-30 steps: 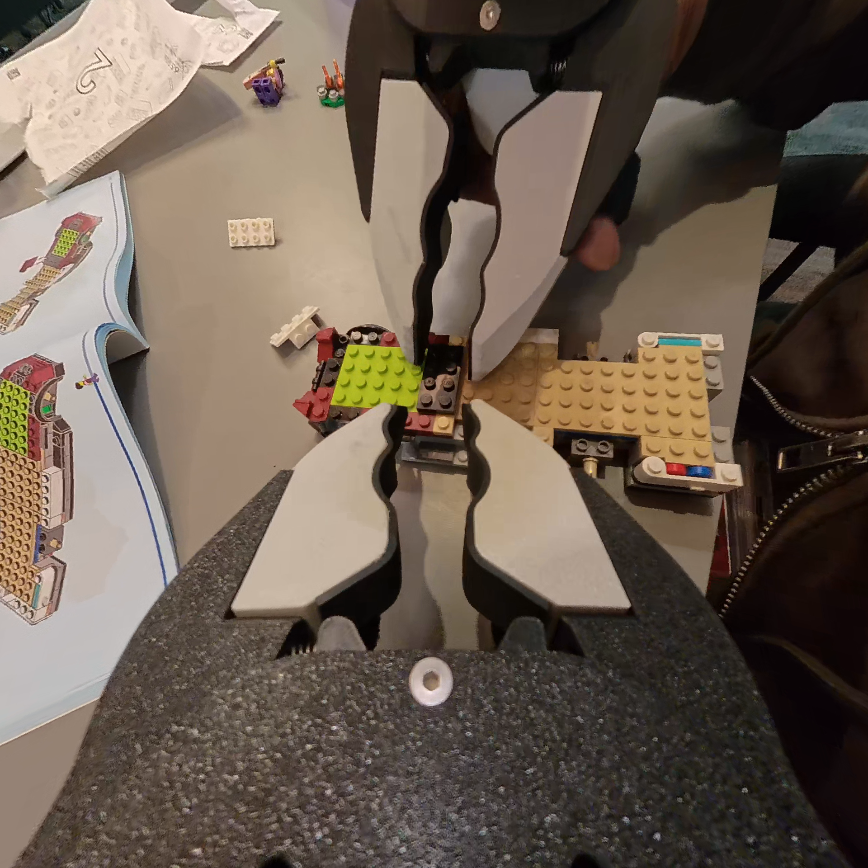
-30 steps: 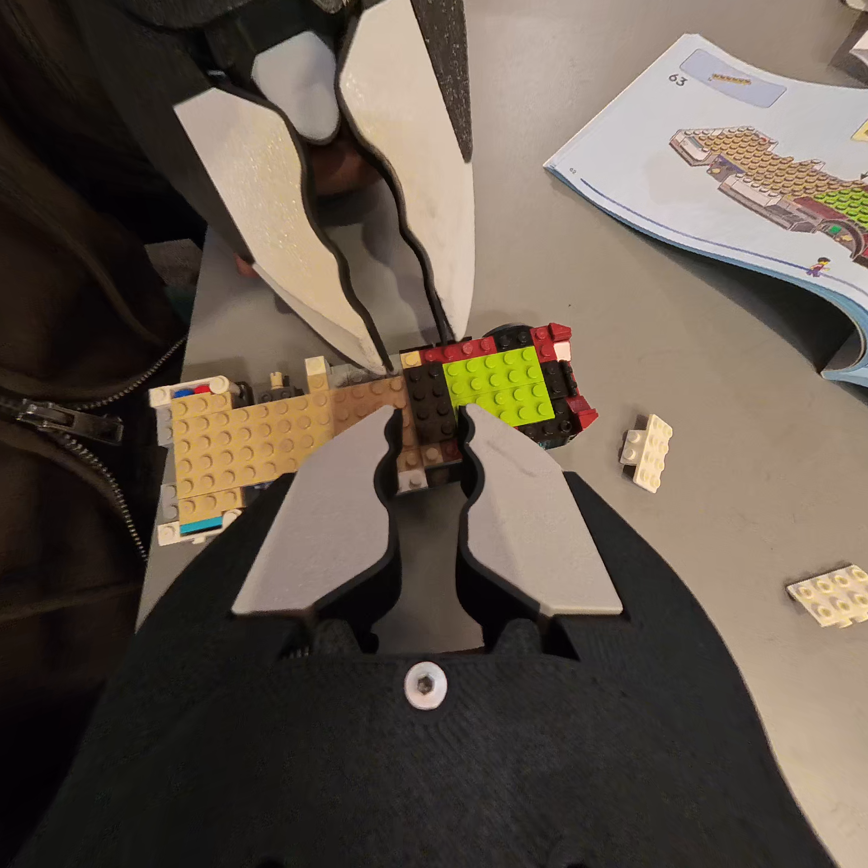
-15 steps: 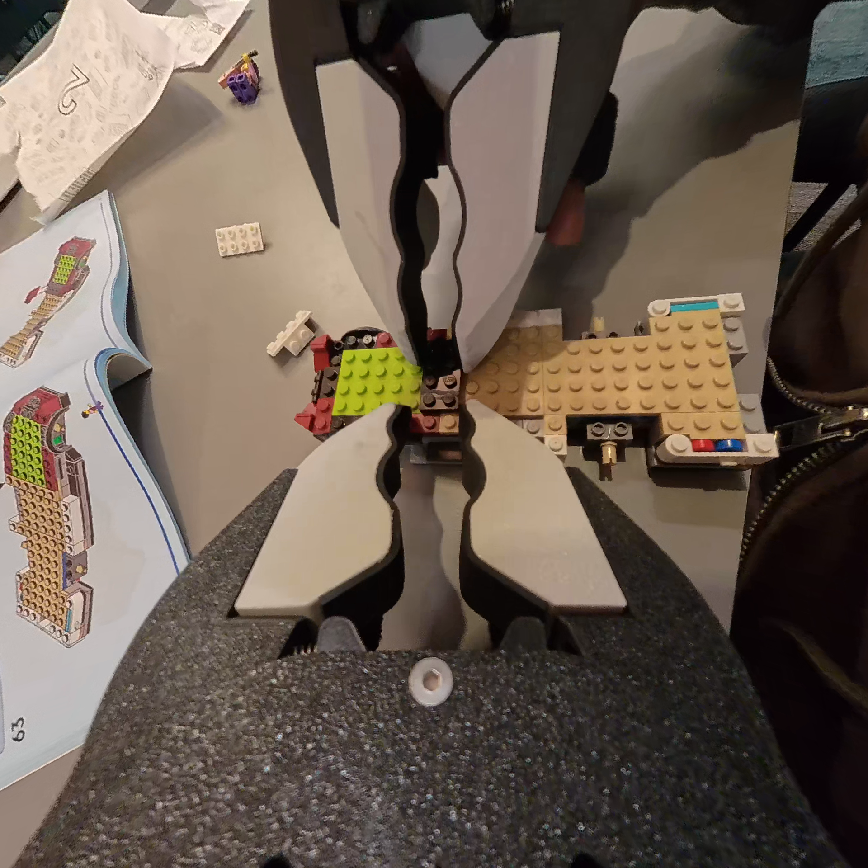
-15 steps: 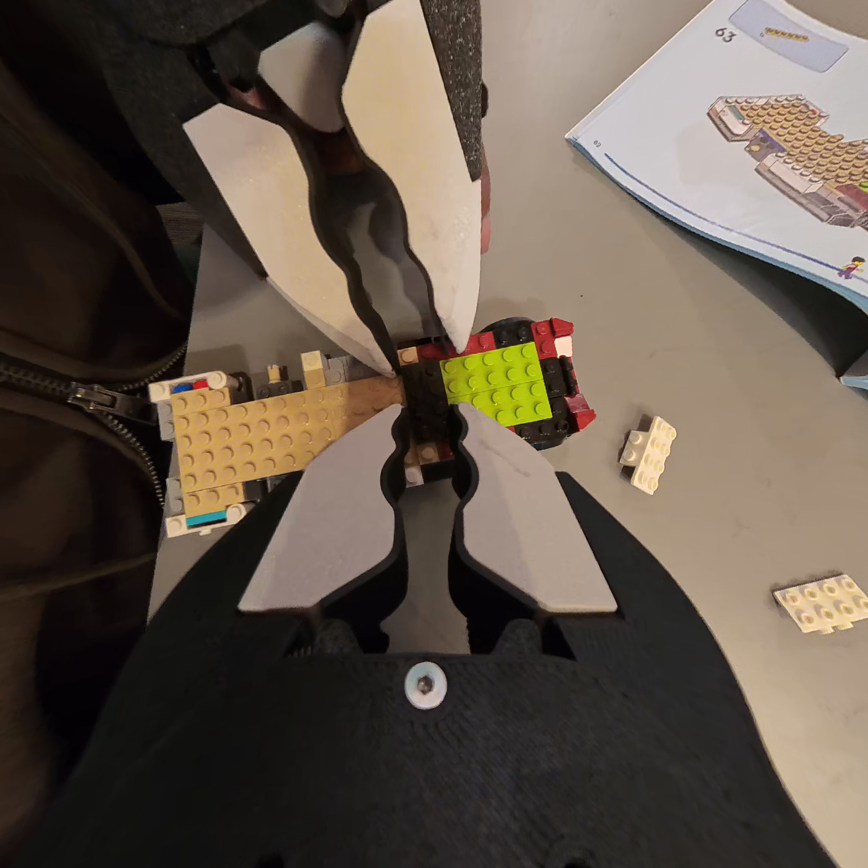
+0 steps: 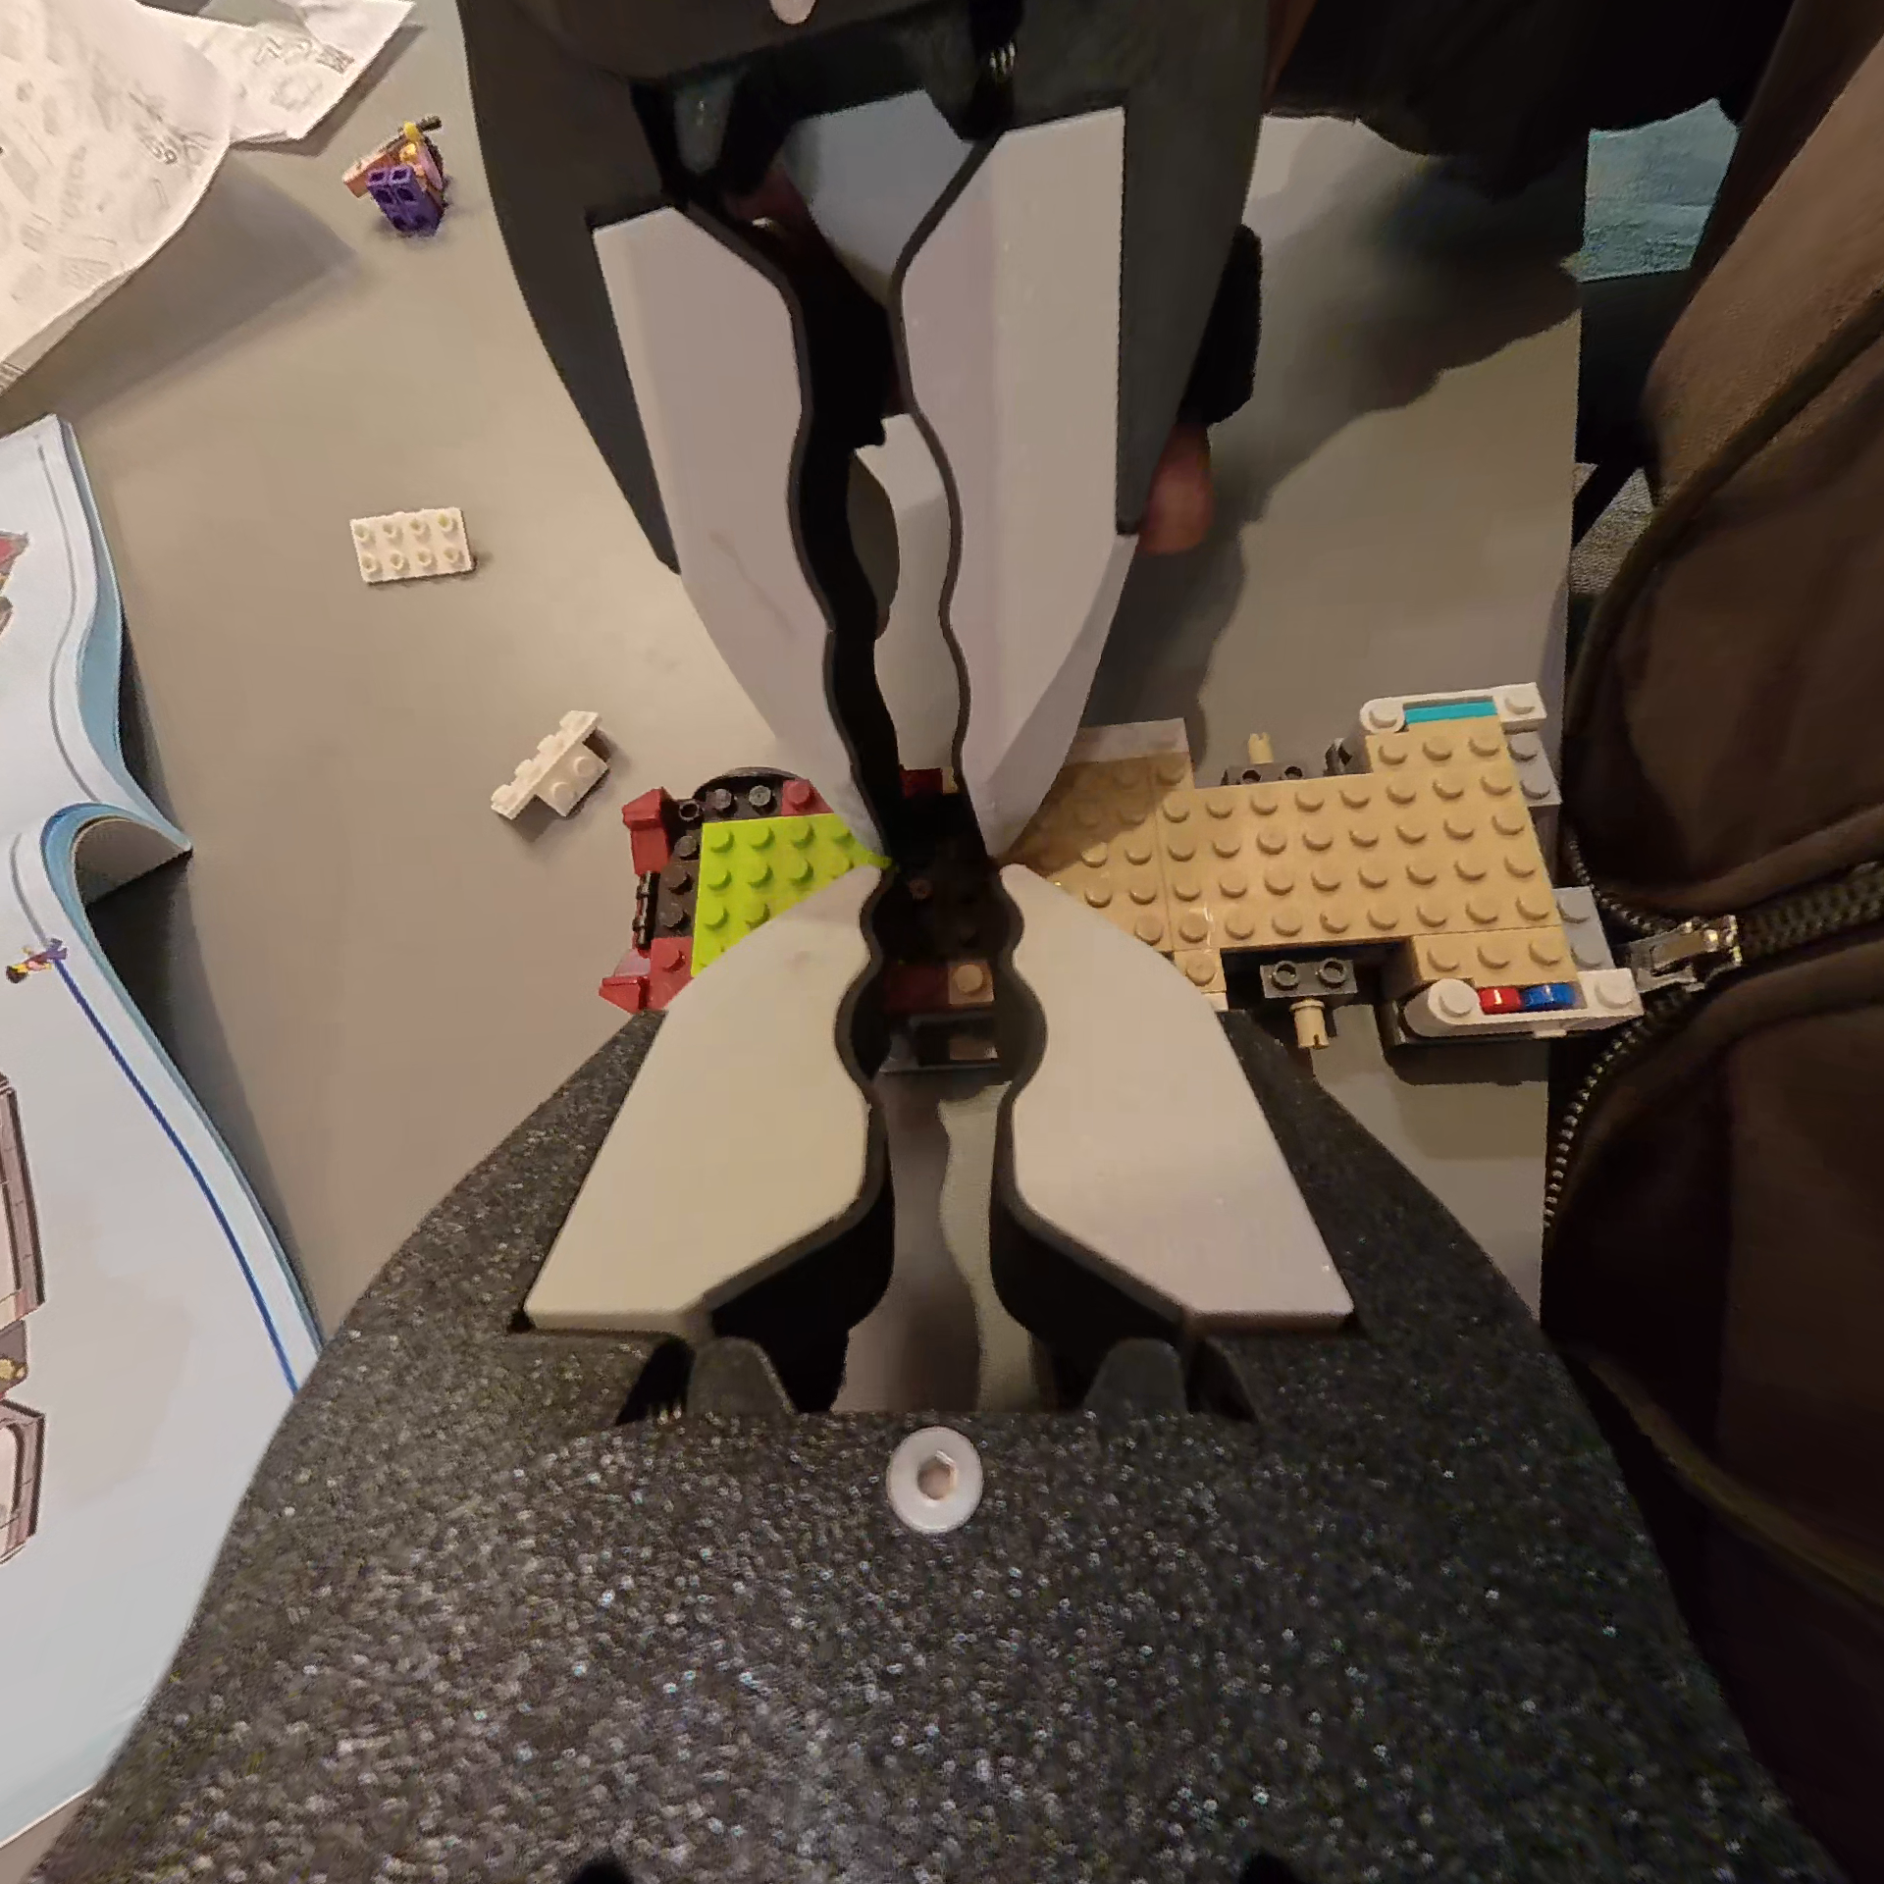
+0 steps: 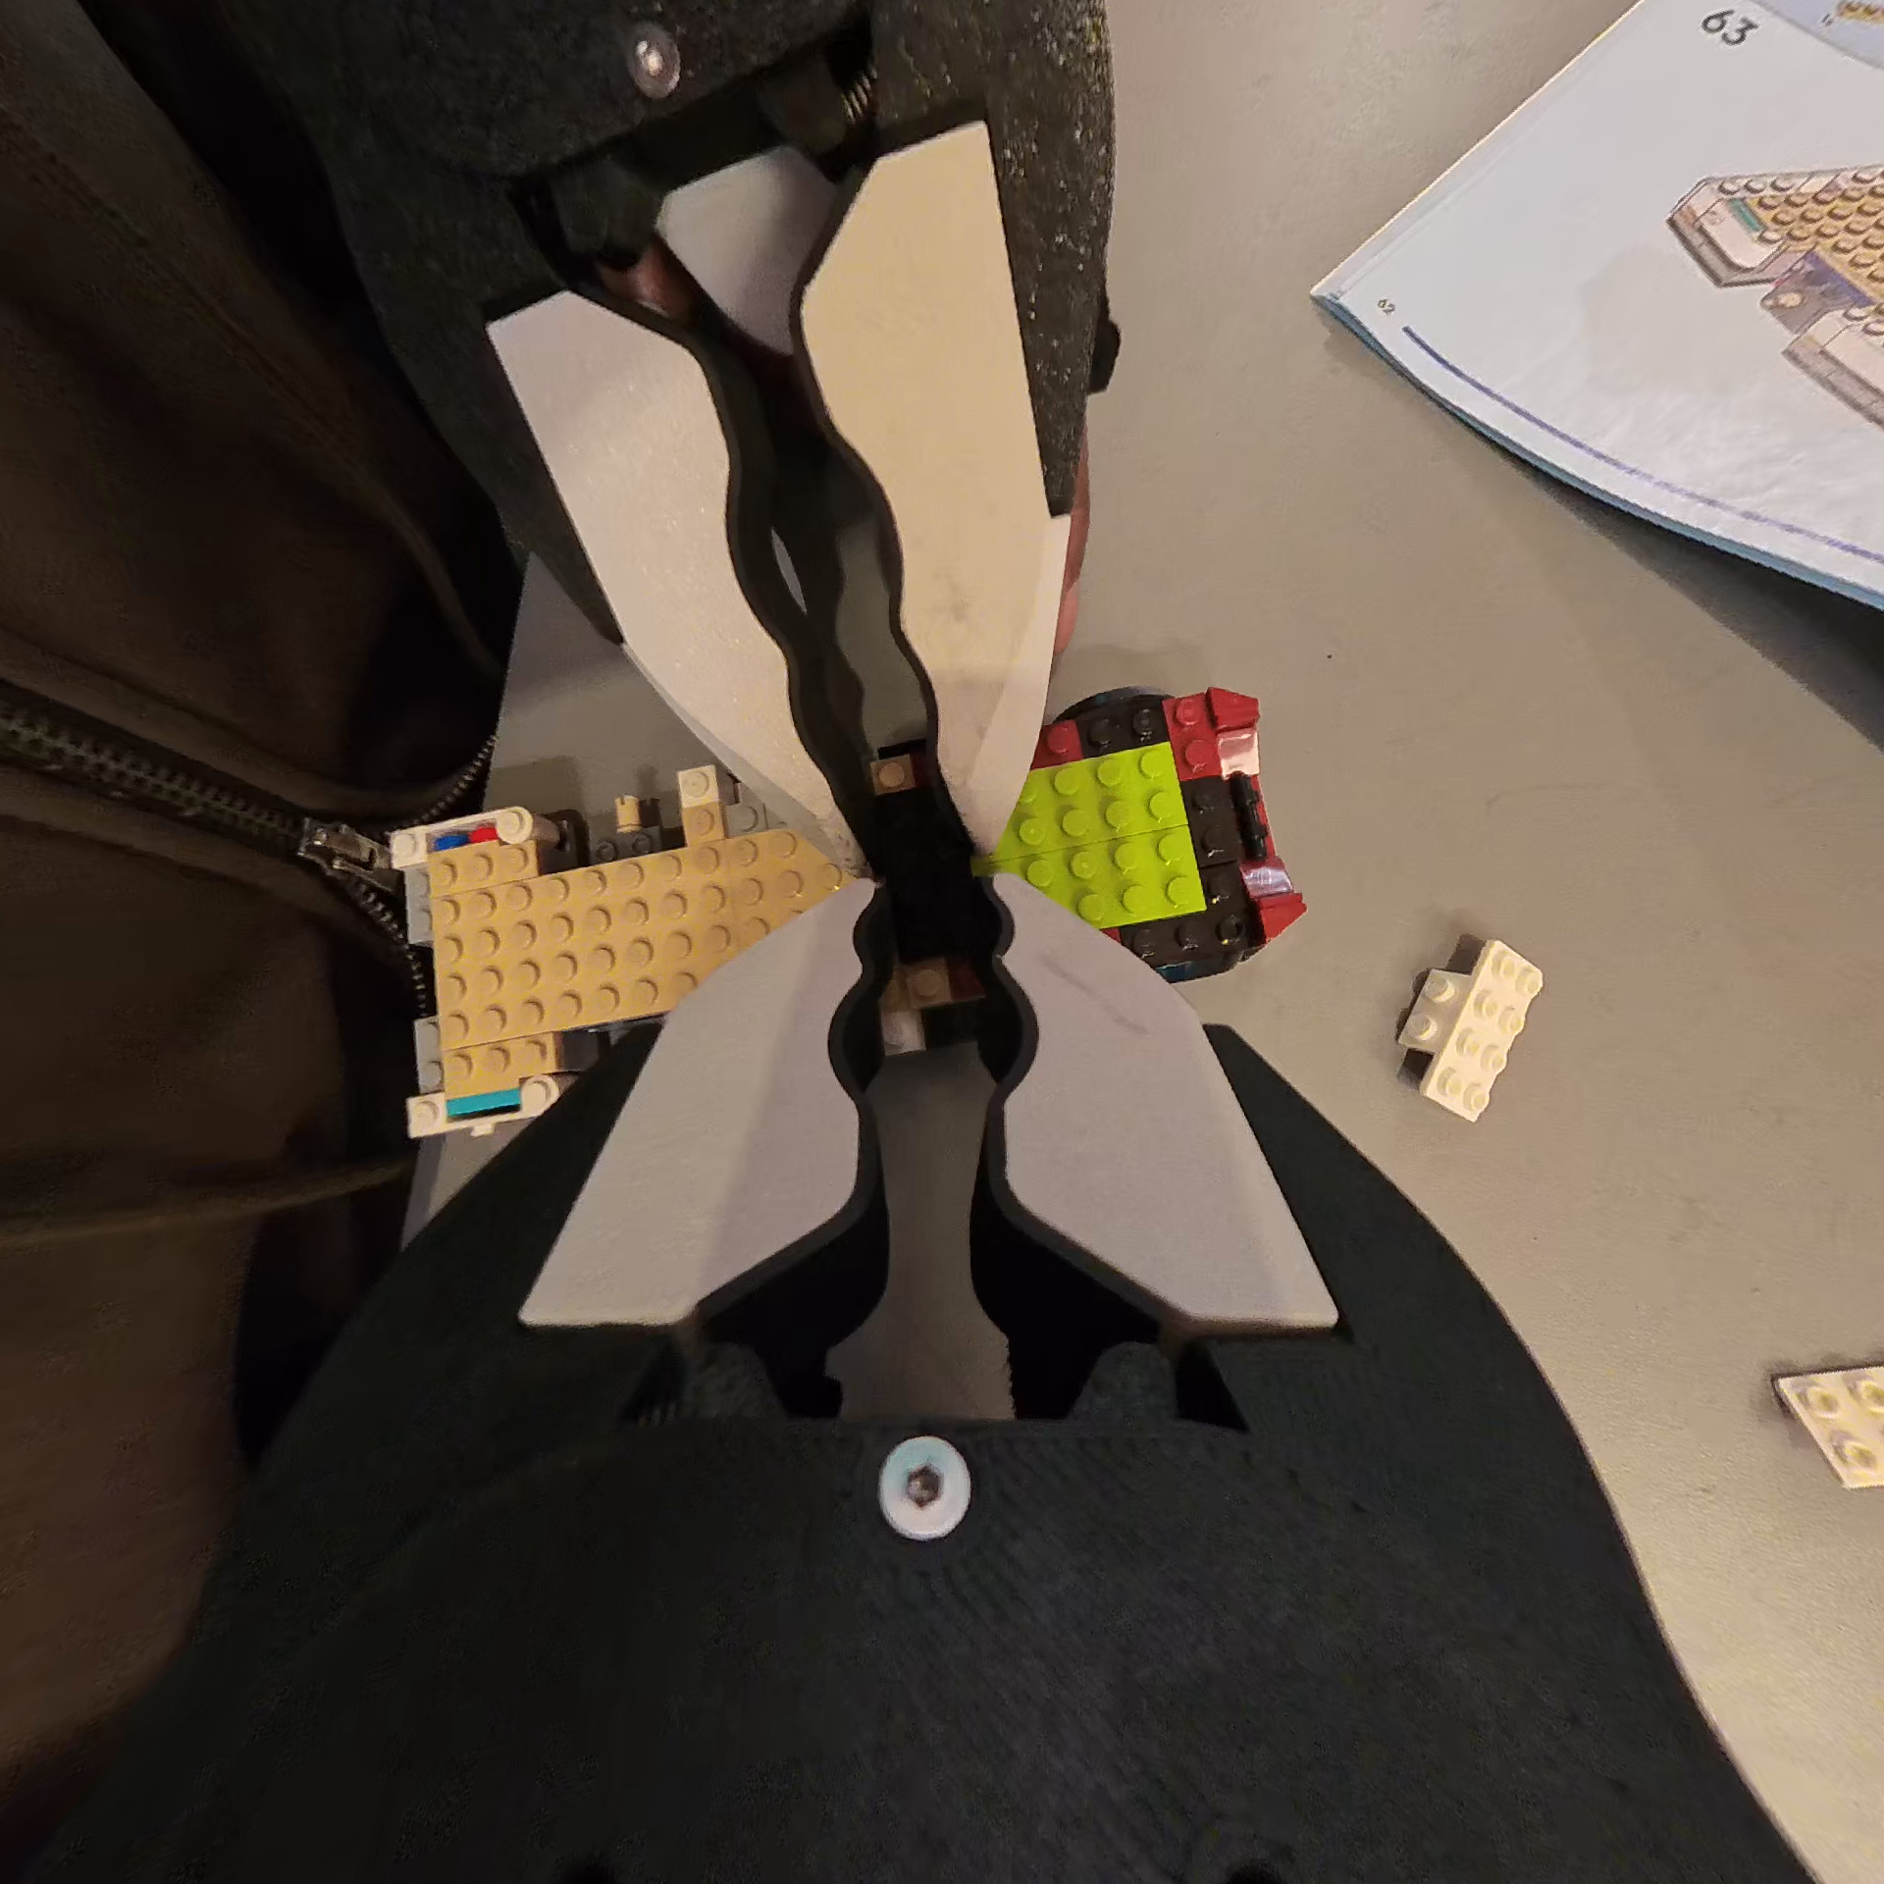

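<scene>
A flat brick model lies on the grey table (image 5: 306, 714), with a tan plate (image 5: 1325, 846), a lime green plate (image 5: 765, 867) and a black brick (image 5: 943, 897) between them. My left gripper (image 5: 943, 877) reaches down from the near side, and its pads press on the black brick's two sides. My right gripper (image 5: 933, 816) comes from the far side onto the same brick. In the right wrist view my right gripper (image 6: 933, 897) is shut on the black brick (image 6: 928, 877), opposite the left gripper (image 6: 918, 826). The green plate (image 6: 1111, 836) lies to the right and the tan plate (image 6: 581, 938) to the left.
A white plate (image 5: 413, 545), a small white brick cluster (image 5: 551, 765) and a purple mini-build (image 5: 398, 184) lie to the left. An open instruction booklet (image 5: 102, 1121) and a paper sheet (image 5: 92, 153) lie further left. A person's dark zipped jacket (image 5: 1733, 918) is right beside the model. Left tips and right tips are each some 6 cm from the tan plate (image 5: 1325, 846).
Both grippers came lower and closer to the model. Their jaws narrowed until the pads met the sides of the black brick; the right closed first, the left after.
</scene>
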`<state>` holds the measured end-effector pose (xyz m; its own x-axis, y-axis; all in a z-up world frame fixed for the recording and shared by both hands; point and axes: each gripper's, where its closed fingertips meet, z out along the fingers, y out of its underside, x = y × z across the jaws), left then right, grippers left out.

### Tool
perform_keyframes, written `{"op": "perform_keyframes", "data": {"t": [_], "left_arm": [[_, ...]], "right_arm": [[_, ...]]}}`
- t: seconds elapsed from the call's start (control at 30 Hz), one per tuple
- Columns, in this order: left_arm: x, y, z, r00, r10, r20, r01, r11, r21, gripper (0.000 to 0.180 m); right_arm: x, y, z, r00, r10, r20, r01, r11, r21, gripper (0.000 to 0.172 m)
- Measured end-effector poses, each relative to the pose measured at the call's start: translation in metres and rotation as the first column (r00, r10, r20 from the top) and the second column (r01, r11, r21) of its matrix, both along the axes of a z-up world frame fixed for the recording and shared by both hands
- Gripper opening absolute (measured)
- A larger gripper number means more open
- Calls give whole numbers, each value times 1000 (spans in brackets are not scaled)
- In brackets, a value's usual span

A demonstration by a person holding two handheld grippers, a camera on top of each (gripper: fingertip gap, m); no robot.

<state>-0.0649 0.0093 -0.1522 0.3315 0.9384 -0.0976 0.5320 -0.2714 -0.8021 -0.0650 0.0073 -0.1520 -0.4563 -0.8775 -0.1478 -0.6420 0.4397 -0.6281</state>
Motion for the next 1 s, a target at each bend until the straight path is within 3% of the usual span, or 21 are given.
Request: {"op": "perform_keyframes", "data": {"t": [0.4, 0.47, 0.53, 0.73, 0.87, 1.0], "left_arm": [[-2, 1, 0, 1000, -7, 10, 6, 1000, 26, 17], [-1, 0, 0, 1000, 2, 13, -2, 999, 35, 17], [-2, 0, 0, 1000, 0, 13, -1, 999, 34, 17], [0, 1, 0, 1000, -11, 14, 10, 999, 42, 19], [1, 2, 1, 1000, -25, 16, 24, 998, 62, 26], [2, 2, 2, 1000, -25, 15, 24, 998, 61, 30]], "right_arm": [[-2, 2, 2, 999, -39, 13, 40, 998, -56, 14], [3, 3, 23, 989, -51, 142, 62, 995, -74, 0], [-13, -10, 30, 987, -127, 103, 142, 976, -163, 0], [-19, -3, 13, 986, -125, 107, 137, 985, -108, 0], [-11, 0, 4, 991, -89, 99, 99, 990, -97, 16], [-8, -3, 5, 992, -77, 100, 90, 988, -129, 21]]}}
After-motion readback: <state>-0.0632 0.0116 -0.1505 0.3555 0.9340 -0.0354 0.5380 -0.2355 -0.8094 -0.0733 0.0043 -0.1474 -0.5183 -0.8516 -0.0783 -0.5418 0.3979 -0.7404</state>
